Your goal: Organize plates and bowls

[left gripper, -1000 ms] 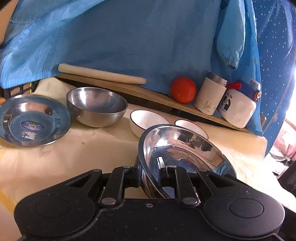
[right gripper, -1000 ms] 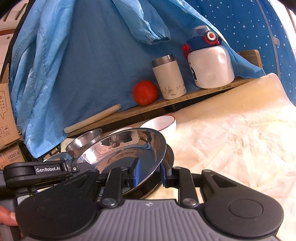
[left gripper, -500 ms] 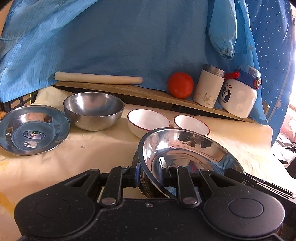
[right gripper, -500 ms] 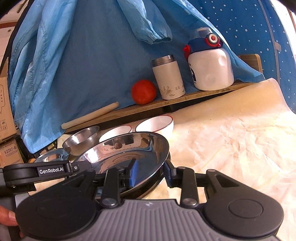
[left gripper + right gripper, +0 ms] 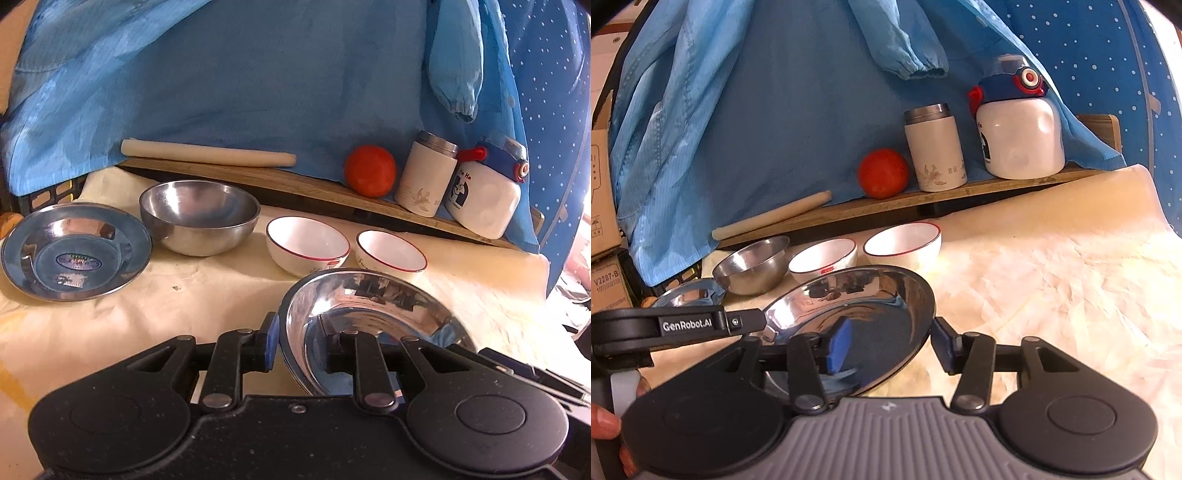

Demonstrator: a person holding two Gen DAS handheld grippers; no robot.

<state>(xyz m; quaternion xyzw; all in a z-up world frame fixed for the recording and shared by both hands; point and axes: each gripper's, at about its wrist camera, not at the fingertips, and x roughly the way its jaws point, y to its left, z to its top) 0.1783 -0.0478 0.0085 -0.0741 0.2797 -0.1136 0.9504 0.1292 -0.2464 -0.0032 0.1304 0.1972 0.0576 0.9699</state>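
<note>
Makeshift home kitchen setup: steel bowl [image 5: 199, 216], flask [image 5: 424, 173], tomato [image 5: 370, 170] on plank shelf [image 5: 221, 175], cloth-draped backdrop.

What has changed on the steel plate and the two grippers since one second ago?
The right gripper is opening: its fingers have come off the steel plate rim. The left gripper has loosened slightly, with the rim between its fingers. The plate now looks lower and flatter. The steel bowl and the two white bowls stayed in place.
</note>
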